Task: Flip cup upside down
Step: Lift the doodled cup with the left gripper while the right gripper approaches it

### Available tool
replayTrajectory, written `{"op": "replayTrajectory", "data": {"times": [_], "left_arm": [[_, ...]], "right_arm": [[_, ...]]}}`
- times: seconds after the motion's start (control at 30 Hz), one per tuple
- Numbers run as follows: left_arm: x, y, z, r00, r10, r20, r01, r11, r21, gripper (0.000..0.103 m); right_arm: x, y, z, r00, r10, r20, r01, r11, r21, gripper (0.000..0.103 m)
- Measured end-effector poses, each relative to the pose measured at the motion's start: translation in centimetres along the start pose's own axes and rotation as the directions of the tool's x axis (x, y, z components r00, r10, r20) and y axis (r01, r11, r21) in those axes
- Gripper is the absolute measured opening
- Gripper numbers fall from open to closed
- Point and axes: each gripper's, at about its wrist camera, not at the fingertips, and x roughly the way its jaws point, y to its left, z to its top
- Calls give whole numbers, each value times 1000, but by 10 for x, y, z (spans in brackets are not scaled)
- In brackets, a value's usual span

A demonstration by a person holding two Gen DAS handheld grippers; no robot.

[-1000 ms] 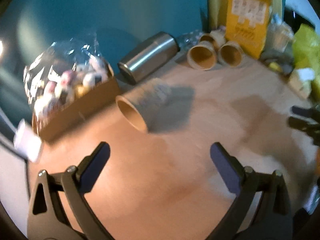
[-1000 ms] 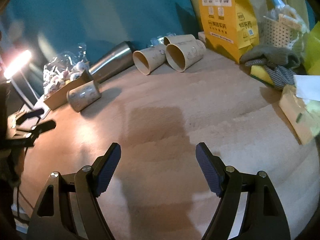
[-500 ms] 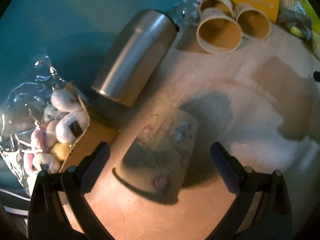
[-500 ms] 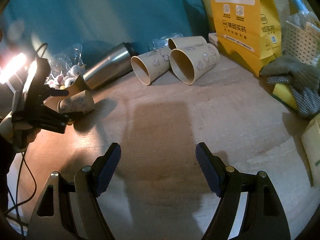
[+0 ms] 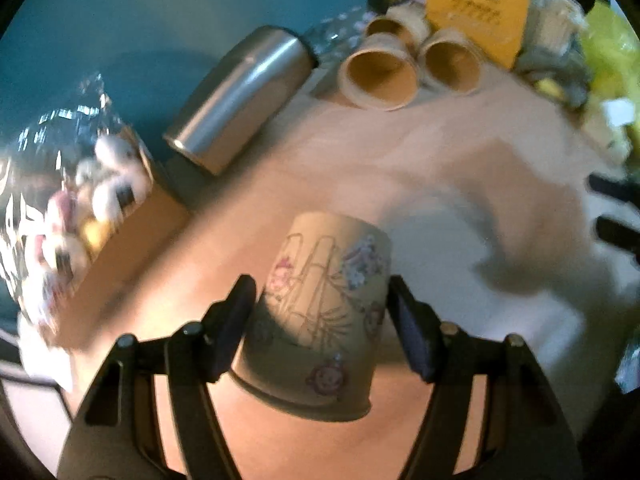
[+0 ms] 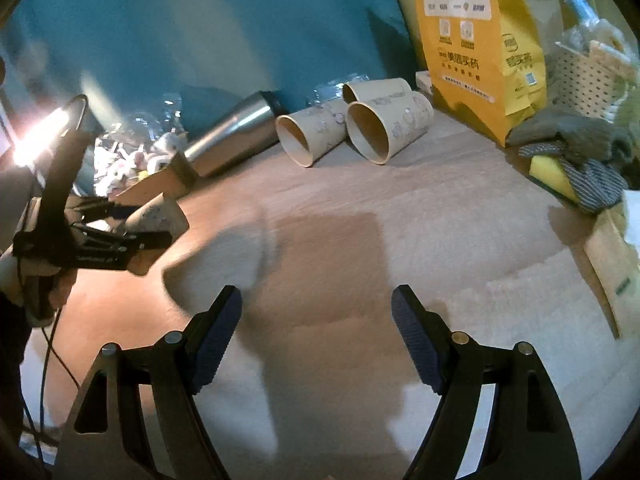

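— Since the paper cup (image 5: 320,312) must end mouth-down, how is it being held?

— It is clamped by the left tool (image 5: 320,320) across its side wall, one pad on each flank, with the rim toward the camera and the closed base pointing away. It appears to be lifted off the tabletop (image 5: 460,184), though blur leaves that uncertain. A side grip is judged sensible, as both ends are left free for turning.

— And the right tool (image 6: 316,332)?

— It is held spread wide with nothing between its pads, low over bare tabletop, apparently kept out of the way.

— What room is offered for the turn?

— A broad bare patch is seen ahead and to the right of the cup. To its left a cardboard box (image 5: 120,248) with a plastic bag of small items lies near, and a steel tumbler (image 5: 240,96) lies on its side beyond. Three more cups (image 6: 368,128) lie on their sides at the back beside a yellow bag (image 6: 480,40), well apart. Rotation toward the open right side would be judged safer.
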Motion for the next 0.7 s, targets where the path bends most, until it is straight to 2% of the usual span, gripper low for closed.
{"op": "replayTrajectory", "data": {"times": [0.17,0.3,0.4,0.53,0.6,0.7], "left_arm": [[-34,-39,-38,996,-91,26,93,992,-89,68],[-54,-66,-78,984,-173,50,180,960,-216,68],[-65,-81,-109,961,-263,89,277,887,-369,68],[-75,-106,-136,943,-302,143,333,808,-486,68],[-76,-117,-146,936,-313,160,349,775,-526,68],[-63,-127,-151,932,-335,139,353,751,-557,68]], "right_arm": [[-26,11,-20,1000,24,10,-24,1000,-6,80],[-48,18,-40,999,45,10,-44,999,-6,80],[-65,20,-57,998,66,7,-66,998,6,80],[-82,15,-79,997,74,-11,-74,997,8,80],[-88,10,-87,997,75,-24,-75,997,13,80],[-92,5,-94,997,69,-43,-69,998,6,80]]}}
